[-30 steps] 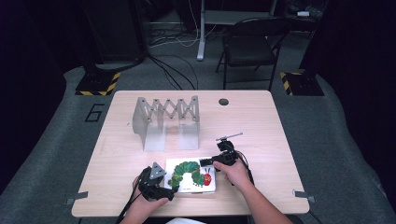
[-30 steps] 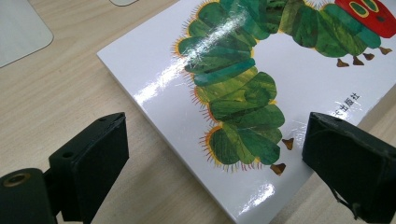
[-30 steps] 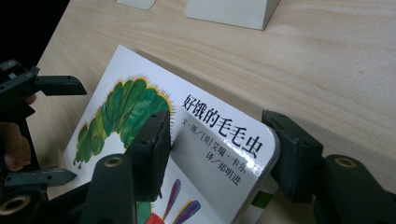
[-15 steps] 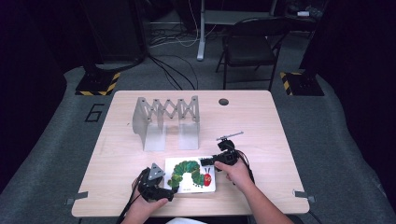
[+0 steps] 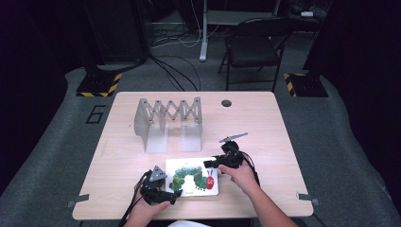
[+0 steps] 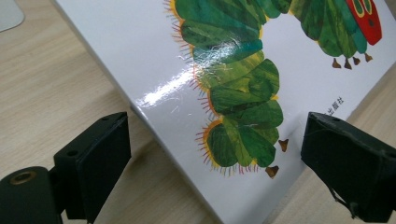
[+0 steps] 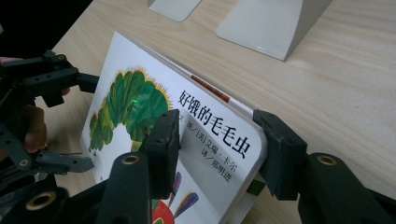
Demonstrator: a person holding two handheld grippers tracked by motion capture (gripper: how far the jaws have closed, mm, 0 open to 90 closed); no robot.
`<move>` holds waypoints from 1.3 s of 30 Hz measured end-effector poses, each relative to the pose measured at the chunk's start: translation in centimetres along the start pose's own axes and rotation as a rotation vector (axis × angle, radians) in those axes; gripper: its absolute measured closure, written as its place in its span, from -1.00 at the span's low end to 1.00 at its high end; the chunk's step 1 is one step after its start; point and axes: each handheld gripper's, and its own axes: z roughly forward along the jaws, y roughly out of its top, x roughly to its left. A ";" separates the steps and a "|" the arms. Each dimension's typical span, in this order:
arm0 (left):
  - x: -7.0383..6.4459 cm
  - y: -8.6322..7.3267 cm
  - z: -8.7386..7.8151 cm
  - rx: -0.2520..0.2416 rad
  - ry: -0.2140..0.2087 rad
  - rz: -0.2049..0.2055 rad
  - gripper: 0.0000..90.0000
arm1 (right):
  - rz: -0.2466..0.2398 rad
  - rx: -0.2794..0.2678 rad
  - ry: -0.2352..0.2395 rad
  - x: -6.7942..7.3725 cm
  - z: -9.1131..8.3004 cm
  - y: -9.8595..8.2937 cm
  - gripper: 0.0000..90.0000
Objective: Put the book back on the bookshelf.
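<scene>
A white picture book (image 5: 189, 177) with a green caterpillar on its cover lies near the table's front edge. My right gripper (image 5: 209, 163) reaches in from the right. In the right gripper view its jaws (image 7: 217, 135) are shut on the book (image 7: 140, 107) at the corner by the title, one pad on the cover and the other against the outer edge; that corner looks slightly raised. My left gripper (image 5: 174, 196) is at the book's near left corner. Its jaws (image 6: 215, 158) stand open on either side of the book (image 6: 154, 56) without touching it.
A metal accordion rack (image 5: 168, 123) stands behind the book at mid table, and its flat feet (image 7: 271, 28) are close to the book's far edge. A round cable hole (image 5: 226, 103) is at the table's back. A folding chair (image 5: 255, 42) stands beyond the table.
</scene>
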 end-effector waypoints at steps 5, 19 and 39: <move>-0.1 0.1 0.0 0.006 -0.012 0.001 -0.73 | -0.013 -0.010 0.002 0.2 -0.2 0.0 0.20; 0.7 0.4 -0.1 0.019 -0.068 -0.058 -0.67 | -0.030 -0.015 0.006 0.3 -0.4 0.0 0.21; 1.3 0.7 -0.9 -0.011 -0.070 -0.123 -0.33 | -0.010 -0.022 -0.002 0.4 -0.8 -0.4 0.21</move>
